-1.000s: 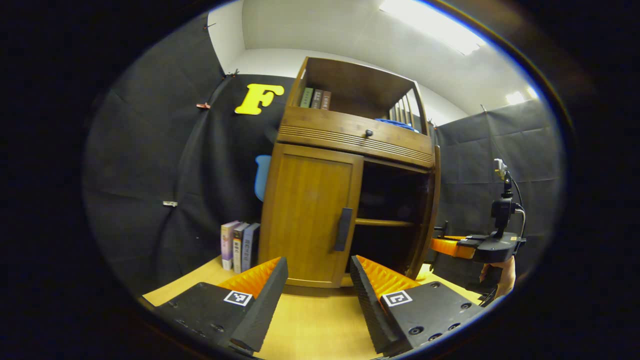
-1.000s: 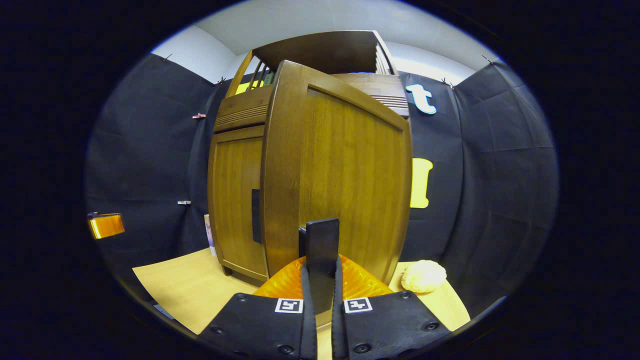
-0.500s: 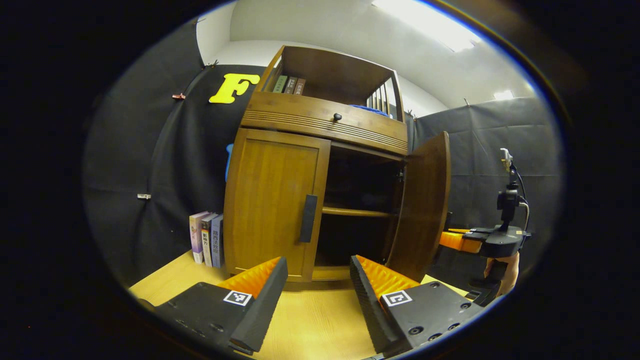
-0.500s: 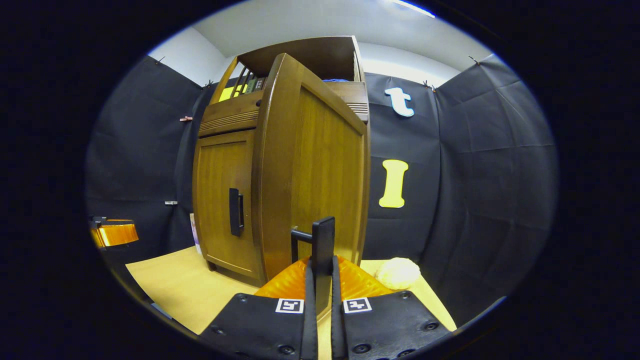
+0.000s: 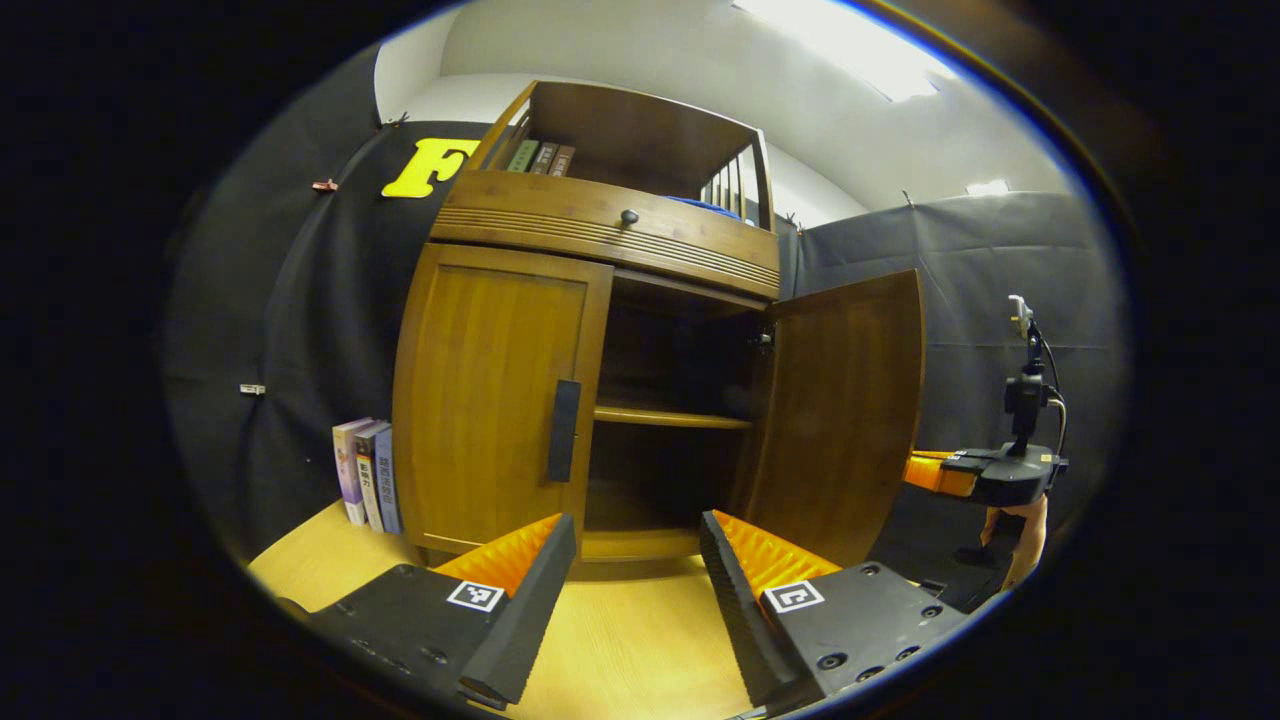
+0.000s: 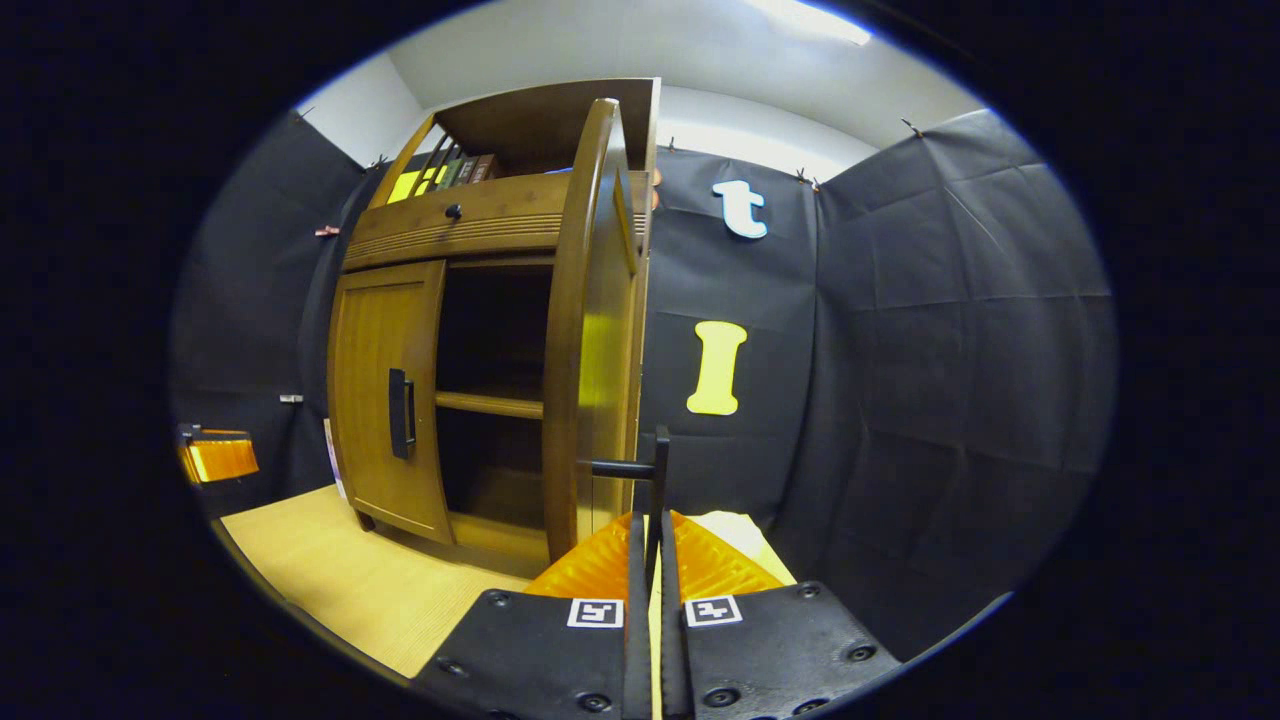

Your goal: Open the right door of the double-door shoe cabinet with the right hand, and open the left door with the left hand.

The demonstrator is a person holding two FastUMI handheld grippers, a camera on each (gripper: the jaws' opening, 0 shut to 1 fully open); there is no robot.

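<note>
The wooden shoe cabinet [image 5: 590,230] stands on the light wooden floor. Its right door [image 5: 840,400] is swung wide open, showing a dark inside with one shelf [image 5: 670,417]. The left door [image 5: 490,390] is closed, with a dark vertical handle [image 5: 563,430]. My left gripper [image 5: 630,560] is open, low in front of the cabinet, a short way from the left door's handle. My right gripper [image 6: 650,540] is shut on the right door's handle [image 6: 655,480], seen edge-on beside the right door [image 6: 590,340]. In the left gripper view the right gripper [image 5: 985,475] sits past the open door's edge.
Three books [image 5: 365,485] stand on the floor left of the cabinet. Books [image 5: 540,157] and something blue [image 5: 705,205] sit in the top compartment above a drawer knob [image 5: 629,216]. Black cloth walls close in behind and to the right.
The right door has swung from part-open to wide open, pulled by the right gripper. The left gripper's view has shifted rightward, bringing the cabinet's inside and the left door's handle more central.
</note>
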